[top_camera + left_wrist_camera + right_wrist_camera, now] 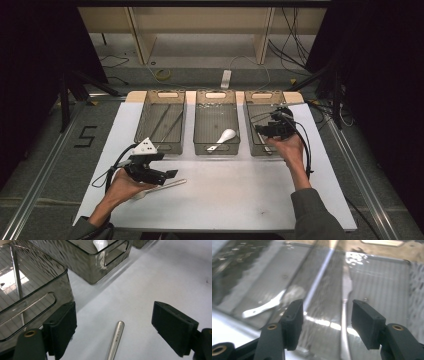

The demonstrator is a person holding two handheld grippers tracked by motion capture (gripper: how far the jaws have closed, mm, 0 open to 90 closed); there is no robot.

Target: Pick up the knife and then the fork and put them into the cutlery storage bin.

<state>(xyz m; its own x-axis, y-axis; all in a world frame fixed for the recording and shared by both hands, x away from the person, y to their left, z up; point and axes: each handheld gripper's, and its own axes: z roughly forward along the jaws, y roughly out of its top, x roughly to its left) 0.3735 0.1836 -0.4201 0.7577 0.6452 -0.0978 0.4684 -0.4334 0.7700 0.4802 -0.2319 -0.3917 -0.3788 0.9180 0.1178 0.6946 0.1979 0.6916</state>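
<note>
Lying on the white desk (240,195) just ahead of the left hand-held gripper (113,327), jaws standing wide apart and empty: a metal utensil handle (116,338), long axis running straight between the pads toward the bins. Hovering over the right-hand bin (265,97), the right hand-held gripper (325,322), jaws parted, gripping nothing, a fork (344,322) resting below.

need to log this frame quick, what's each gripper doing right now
Left gripper: jaws open, nothing held, a metal utensil handle lying on the table between them.
Right gripper: jaws open, nothing held, over the right bin.
</note>
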